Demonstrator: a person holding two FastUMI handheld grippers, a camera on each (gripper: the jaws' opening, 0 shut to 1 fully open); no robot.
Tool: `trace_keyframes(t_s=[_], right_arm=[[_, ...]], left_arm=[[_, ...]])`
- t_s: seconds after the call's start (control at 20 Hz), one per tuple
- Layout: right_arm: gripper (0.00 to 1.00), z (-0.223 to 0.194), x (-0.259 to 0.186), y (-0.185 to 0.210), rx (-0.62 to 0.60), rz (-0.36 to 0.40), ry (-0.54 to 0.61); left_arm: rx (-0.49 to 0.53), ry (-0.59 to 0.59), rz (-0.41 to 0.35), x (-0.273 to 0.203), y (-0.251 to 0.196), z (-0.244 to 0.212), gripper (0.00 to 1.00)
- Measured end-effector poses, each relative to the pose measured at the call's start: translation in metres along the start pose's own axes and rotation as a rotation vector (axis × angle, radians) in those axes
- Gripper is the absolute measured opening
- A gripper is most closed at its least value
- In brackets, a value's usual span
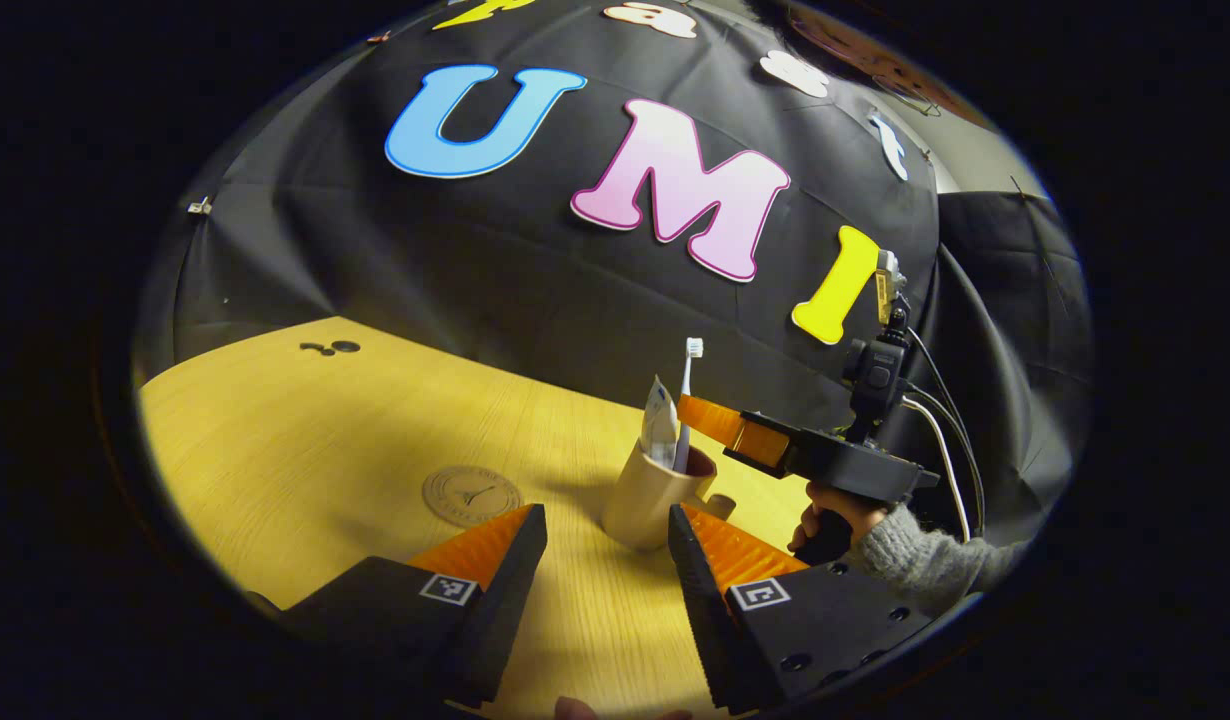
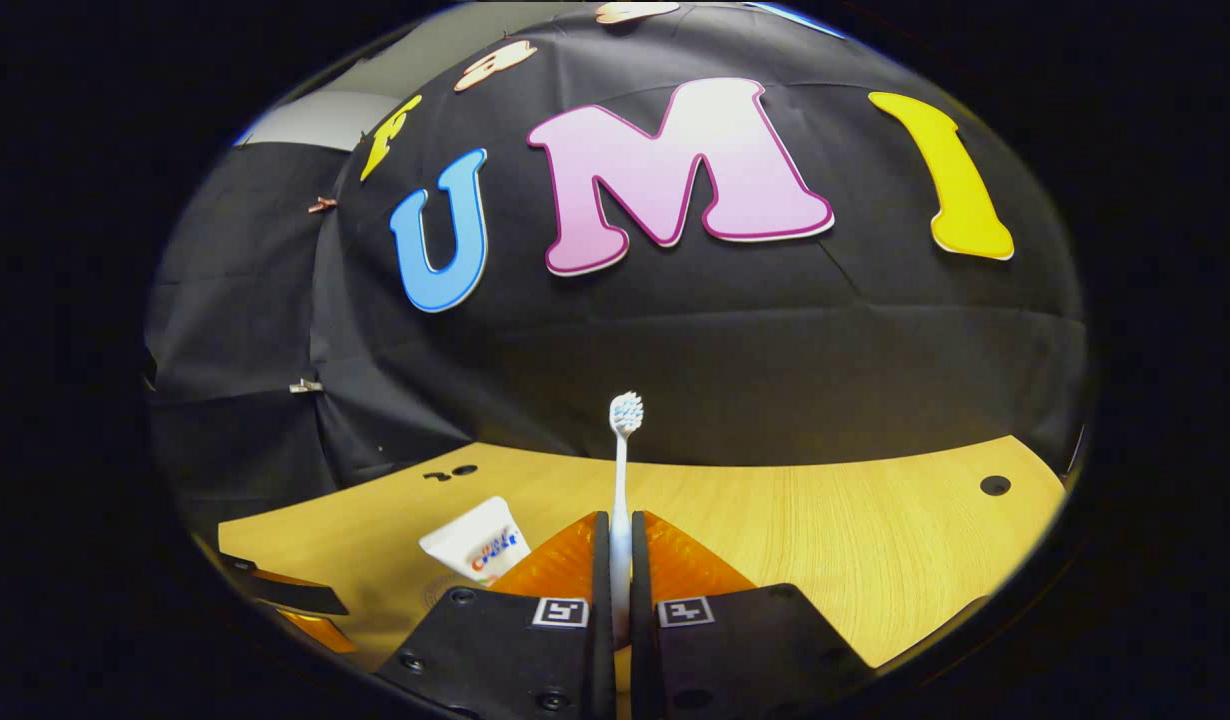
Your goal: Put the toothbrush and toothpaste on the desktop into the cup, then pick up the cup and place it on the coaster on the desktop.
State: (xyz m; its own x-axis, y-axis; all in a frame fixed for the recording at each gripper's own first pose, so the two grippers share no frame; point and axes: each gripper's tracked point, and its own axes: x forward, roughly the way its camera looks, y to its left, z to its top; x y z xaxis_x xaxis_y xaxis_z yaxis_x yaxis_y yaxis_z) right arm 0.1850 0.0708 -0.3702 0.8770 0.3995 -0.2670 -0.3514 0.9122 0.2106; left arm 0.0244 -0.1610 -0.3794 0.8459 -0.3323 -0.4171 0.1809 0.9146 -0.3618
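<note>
A beige cup (image 1: 643, 500) with a handle stands on the wooden table (image 1: 305, 440). In it a white toothpaste tube (image 1: 659, 425) stands upright. Beside the tube a white toothbrush (image 1: 691, 372) stands bristles up, its lower end inside the cup. My right gripper (image 1: 689, 410) is shut on the brush's handle just above the cup's rim. In the right gripper view the toothbrush (image 2: 623, 470) rises from between the shut gripper (image 2: 620, 535), with the toothpaste (image 2: 480, 540) to its left. My left gripper (image 1: 605, 545) is open, just short of the cup. A round coaster (image 1: 472, 495) lies left of the cup.
A hand in a grey sleeve (image 1: 920, 555) holds the right gripper, with cables (image 1: 950, 440) trailing behind it. Small dark holes (image 1: 333, 348) mark the table's far left, and one hole (image 2: 995, 485) sits near its far right corner. The booth's black cloth stands right behind the table.
</note>
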Motion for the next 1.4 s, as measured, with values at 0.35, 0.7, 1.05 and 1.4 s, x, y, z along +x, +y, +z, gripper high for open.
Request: trace_keyframes(t_s=[0.35, 0.7, 1.05, 1.4], right_arm=[[0.31, -0.014, -0.019, -0.001, -0.028, -0.006, 0.067], [0.43, -0.026, -0.089, -0.008, 0.000, -0.001, 0.314], [0.57, -0.047, -0.136, 0.005, 0.110, -0.031, 0.673], [0.57, -0.064, -0.126, 0.033, 0.027, -0.031, 0.921]], left_arm=[[0.013, 0.033, 0.057, -0.028, 0.027, -0.008, 0.77], [0.068, 0.049, 0.074, -0.046, 0.051, 0.000, 0.77], [0.123, 0.062, 0.089, -0.059, 0.080, -0.002, 0.77], [0.114, 0.063, 0.105, -0.068, 0.110, -0.002, 0.77]])
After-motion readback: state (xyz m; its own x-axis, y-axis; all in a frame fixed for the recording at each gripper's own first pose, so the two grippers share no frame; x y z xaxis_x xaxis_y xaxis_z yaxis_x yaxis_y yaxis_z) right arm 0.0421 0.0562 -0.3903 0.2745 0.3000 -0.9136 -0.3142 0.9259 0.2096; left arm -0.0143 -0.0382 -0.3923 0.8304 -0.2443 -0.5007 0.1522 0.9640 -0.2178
